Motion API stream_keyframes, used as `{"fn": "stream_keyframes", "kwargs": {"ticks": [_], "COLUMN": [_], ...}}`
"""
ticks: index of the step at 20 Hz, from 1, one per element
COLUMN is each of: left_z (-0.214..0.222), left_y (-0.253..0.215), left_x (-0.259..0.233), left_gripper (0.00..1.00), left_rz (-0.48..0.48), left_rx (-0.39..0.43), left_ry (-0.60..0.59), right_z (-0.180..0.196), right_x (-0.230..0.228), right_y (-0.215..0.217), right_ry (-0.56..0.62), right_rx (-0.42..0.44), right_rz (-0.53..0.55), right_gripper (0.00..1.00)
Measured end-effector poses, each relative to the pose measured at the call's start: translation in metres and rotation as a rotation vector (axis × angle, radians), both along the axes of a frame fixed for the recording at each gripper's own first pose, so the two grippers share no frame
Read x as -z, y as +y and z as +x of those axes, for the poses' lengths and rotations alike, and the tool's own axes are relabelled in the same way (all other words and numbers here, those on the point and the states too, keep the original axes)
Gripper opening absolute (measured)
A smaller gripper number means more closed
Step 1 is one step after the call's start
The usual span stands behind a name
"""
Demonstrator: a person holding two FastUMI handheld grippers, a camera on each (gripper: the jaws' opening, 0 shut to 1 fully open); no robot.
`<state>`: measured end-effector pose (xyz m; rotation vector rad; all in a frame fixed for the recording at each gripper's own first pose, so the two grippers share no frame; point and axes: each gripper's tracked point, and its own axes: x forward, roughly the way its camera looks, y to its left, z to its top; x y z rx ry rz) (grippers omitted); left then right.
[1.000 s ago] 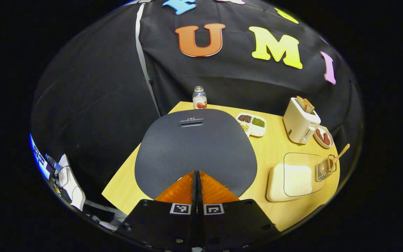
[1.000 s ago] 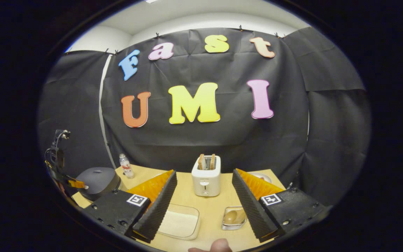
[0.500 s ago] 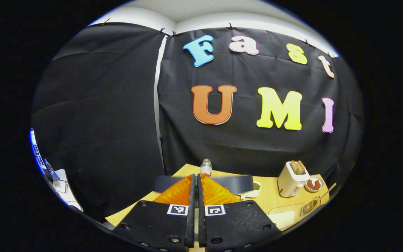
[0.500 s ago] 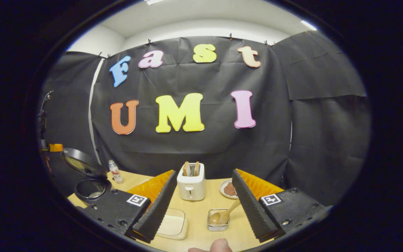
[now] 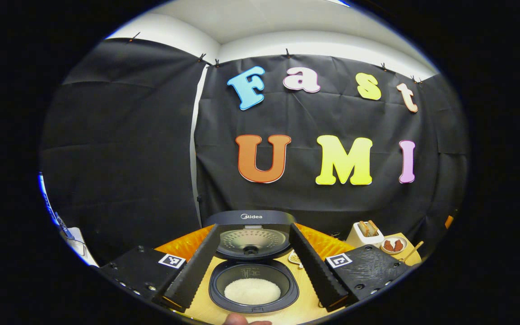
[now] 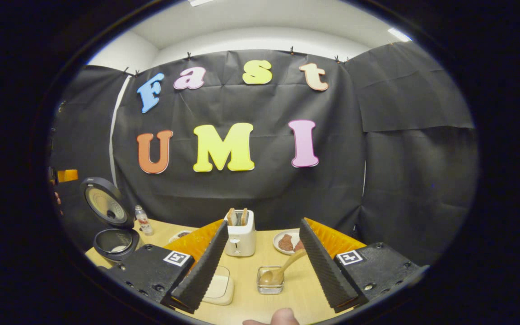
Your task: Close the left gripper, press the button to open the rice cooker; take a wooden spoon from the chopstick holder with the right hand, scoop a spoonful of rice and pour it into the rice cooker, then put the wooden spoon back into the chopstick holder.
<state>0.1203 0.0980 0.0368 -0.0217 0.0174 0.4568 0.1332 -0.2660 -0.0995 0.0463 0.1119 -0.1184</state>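
The dark rice cooker point(image 5: 253, 271) stands open in the left gripper view, its lid point(image 5: 251, 237) tipped up and white rice point(image 5: 252, 291) lying in the pot. My left gripper point(image 5: 253, 228) is open, set back from the cooker, which shows between its fingers. In the right gripper view the wooden spoon point(image 6: 280, 272) leans in the clear chopstick holder point(image 6: 270, 285) on the table. My right gripper point(image 6: 263, 223) is open and empty, back from and above the holder. The open rice cooker point(image 6: 112, 241) sits far left there. A shallow tray of rice point(image 6: 218, 287) lies partly behind the left finger.
A white toaster point(image 6: 240, 238) with bread stands behind the holder, a plate of sausages point(image 6: 288, 243) to its right. A small bottle point(image 6: 141, 220) and a divided dish point(image 6: 179, 234) sit near the cooker. A person's fingertip point(image 6: 277, 318) shows at the bottom edge.
My left gripper went from shut and low over the cooker's lid to open and drawn back. The lid has sprung up. The right gripper drew back a little, staying open.
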Motion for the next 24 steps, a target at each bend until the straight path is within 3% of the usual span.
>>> {"fn": "stream_keyframes", "kwargs": {"ticks": [4,5,6,9,10,16,22,23,24], "left_z": [-0.012,-0.016,-0.019,-0.023,-0.024,-0.011,0.002,0.003,0.006], "left_y": [-0.024,-0.03,-0.038,-0.062,-0.066,-0.09,-0.093,-0.092,-0.095], "left_x": [-0.001,-0.002,-0.002,0.006,0.008,0.022,0.039,0.042,0.047], "left_gripper": [0.87,0.96,0.87,0.87,0.96,0.96,0.96,0.96,0.96], "left_rz": [0.007,0.002,0.0,0.013,0.012,-0.044,-0.043,-0.051,-0.065], "left_rx": [0.018,0.023,0.03,0.075,0.076,0.05,-0.025,-0.043,-0.051], "left_ry": [-0.008,-0.012,-0.016,-0.007,-0.001,0.015,0.111,0.122,0.133], "right_z": [-0.008,-0.009,-0.009,-0.004,0.0,0.047,0.107,0.116,0.124], "right_x": [0.019,0.026,0.035,0.065,0.074,0.143,0.212,0.221,0.229], "right_y": [-0.015,-0.018,-0.021,-0.031,-0.035,-0.055,-0.072,-0.074,-0.076], "right_ry": [0.039,0.054,0.073,0.138,0.157,0.284,0.387,0.403,0.418], "right_rx": [0.029,0.032,0.033,0.027,0.02,-0.043,-0.077,-0.082,-0.084], "right_rz": [0.007,0.011,0.015,0.025,0.026,0.123,0.178,0.179,0.191], "right_gripper": [1.0,0.97,1.0,0.97,1.0,1.0,0.98,0.91,0.91]}}
